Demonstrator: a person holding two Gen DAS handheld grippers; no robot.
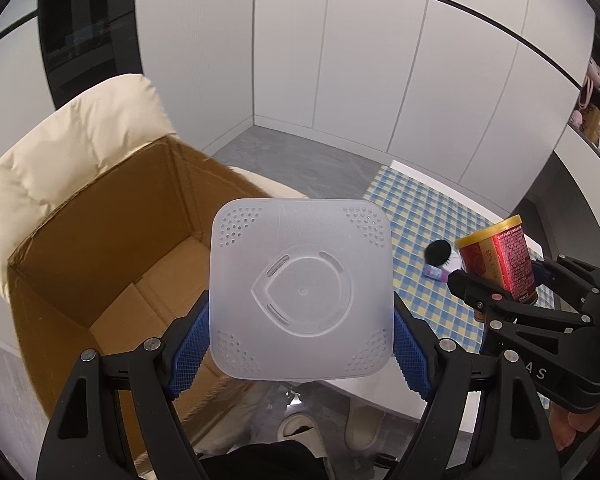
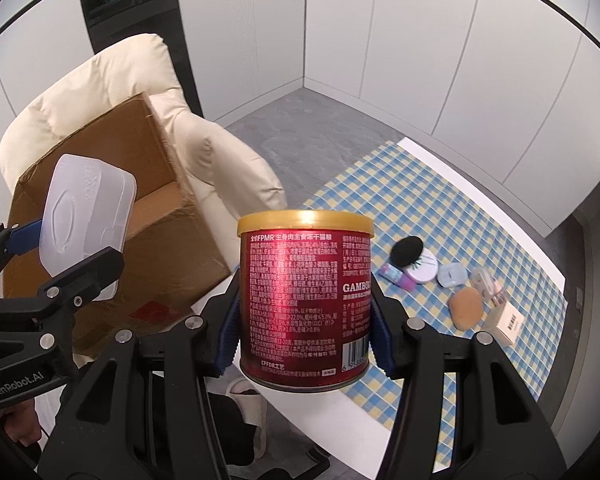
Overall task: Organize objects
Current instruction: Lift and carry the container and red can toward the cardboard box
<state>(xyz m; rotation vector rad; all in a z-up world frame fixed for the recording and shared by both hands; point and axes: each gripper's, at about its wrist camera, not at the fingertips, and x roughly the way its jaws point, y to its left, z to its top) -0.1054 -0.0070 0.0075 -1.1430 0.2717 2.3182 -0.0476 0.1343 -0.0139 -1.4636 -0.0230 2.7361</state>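
I noted the left gripper (image 1: 300,344) clamped the white box (image 1: 302,290) (above the carton (image 1: 112,248)); the right gripper (image 2: 302,332) clasped the red can (image 2: 296,304).

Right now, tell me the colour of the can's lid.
Golden yellow lid on the red can, clearest in the right wrist view.
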